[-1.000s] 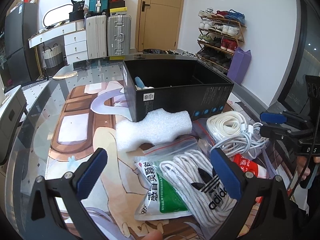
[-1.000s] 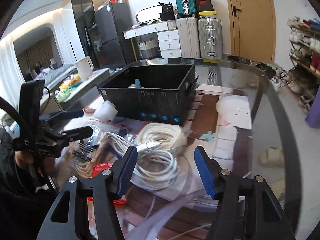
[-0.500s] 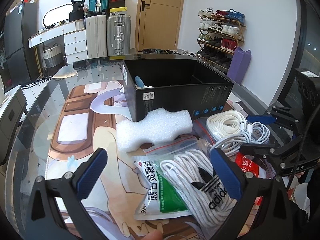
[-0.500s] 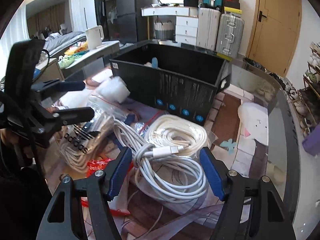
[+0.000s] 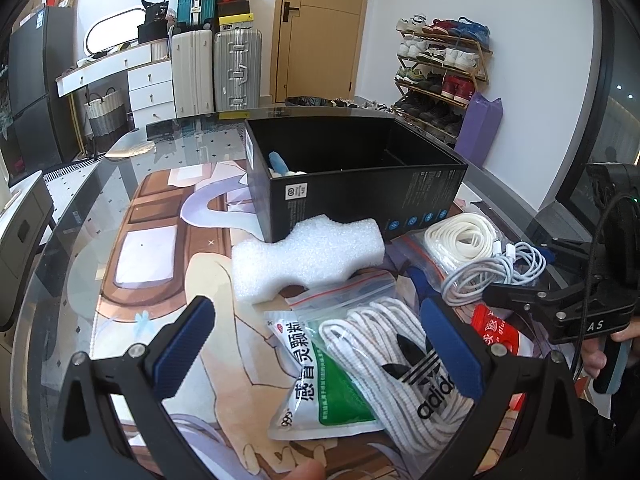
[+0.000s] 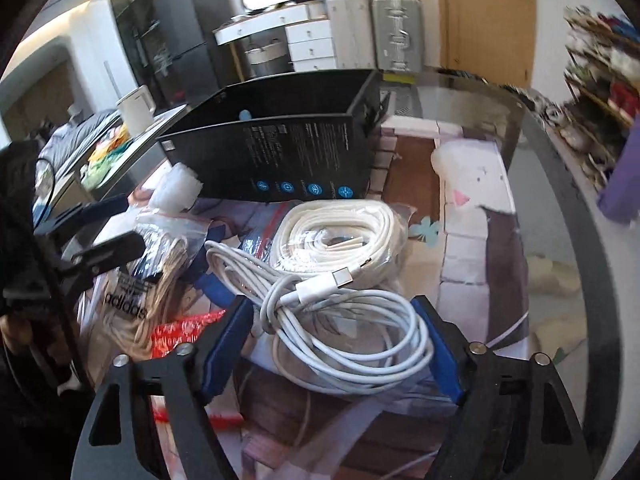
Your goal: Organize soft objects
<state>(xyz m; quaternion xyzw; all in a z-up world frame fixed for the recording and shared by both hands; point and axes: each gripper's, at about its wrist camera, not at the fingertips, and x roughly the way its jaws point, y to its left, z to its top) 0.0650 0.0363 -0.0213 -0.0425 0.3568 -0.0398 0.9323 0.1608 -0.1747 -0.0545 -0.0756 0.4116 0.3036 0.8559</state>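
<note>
Glossy glass table (image 5: 72,240), matt black cardboard box (image 5: 360,196), rough white foam block (image 5: 308,260), smooth plastic cable (image 6: 352,336)

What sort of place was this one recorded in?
Most likely a lived-in home, near the entrance: a shoe rack full of shoes, suitcases by a wooden door, and a cluttered glass table.

The room is bright with daylight. The glass table (image 5: 168,140) shines and mirrors the suitcases (image 5: 236,68) and the door (image 5: 320,28). The left wrist picture is sharp, and the print on the white bag (image 5: 320,380) is easy to read. The right wrist picture is smeared; the shoe rack (image 6: 600,64) at its right edge is a blur, and the white cable (image 6: 348,328) up close is a bit soft. Both pictures bend round, with straight lines curving near the sides. The corners are black. Soft shadows sit under the black box (image 5: 360,196).
</note>
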